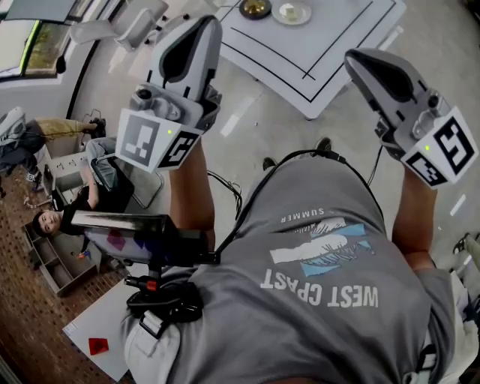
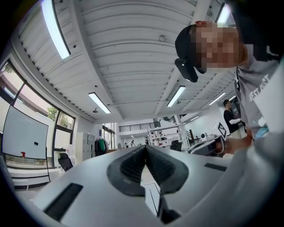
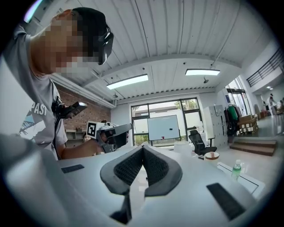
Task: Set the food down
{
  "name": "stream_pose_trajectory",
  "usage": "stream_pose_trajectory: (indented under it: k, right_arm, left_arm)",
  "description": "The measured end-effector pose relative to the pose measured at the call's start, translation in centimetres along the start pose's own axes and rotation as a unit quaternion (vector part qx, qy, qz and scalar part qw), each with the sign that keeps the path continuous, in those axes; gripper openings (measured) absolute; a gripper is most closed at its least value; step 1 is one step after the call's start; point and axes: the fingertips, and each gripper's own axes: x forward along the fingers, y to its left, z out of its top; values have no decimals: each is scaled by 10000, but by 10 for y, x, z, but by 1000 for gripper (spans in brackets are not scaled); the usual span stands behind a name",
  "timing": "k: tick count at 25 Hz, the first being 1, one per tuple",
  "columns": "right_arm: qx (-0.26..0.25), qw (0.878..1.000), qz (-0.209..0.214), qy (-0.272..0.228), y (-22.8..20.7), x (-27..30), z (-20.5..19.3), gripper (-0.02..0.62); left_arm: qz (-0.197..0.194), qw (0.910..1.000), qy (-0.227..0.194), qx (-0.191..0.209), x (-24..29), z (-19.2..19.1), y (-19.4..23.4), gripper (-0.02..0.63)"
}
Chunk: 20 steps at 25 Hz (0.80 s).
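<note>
Both grippers are held up in the air in front of the person's chest, away from the table. My left gripper is shut, its dark pads meeting at the tips with nothing between them. My right gripper is shut too, and empty. A white table with black lines lies ahead on the floor level below. At its far edge stand a brass-coloured bowl and a pale dish; what is in them is too small to tell. No food is in either gripper.
A seated person and low shelves are at the left. A black camera rig hangs at the holder's chest. A white board with a red sign lies lower left. A small bowl and a bottle stand on a tabletop.
</note>
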Motion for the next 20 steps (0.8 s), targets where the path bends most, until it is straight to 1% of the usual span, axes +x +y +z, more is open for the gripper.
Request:
stream_pose_trajectory:
  k: [3,5,7,8,13,17,20]
  right_arm:
    - [32,10000,-4,-59,22,27,4,8]
    - [18,9999,-15,-109,41,44,6,7]
    - [-122,9999,-44,-108,66,62,16,7]
    - [-194,9997,-78,-92,79,69,20,6]
    - [-282,9993,-223,-84,128,95,25,6]
    - [-140,9993,-317,-107,149,104,13,7]
    - [-170,9993,-339,-31,161,112,9,7]
  left_arm:
    - [-104,9999,-31,12,-36,13,6,9]
    - [-90,9999,-39,115,-63,20,13,9]
    - [-63,9997,-15,248,-90,25,21,9]
    - [-51,9997,-3,253,-103,25,26,9]
    - [-107,9999,80,46,-153,16,46,9]
    - [-198,9998,68,8,-175,12,56,9]
    - [-236,9997,18,-34,-186,10,60,9]
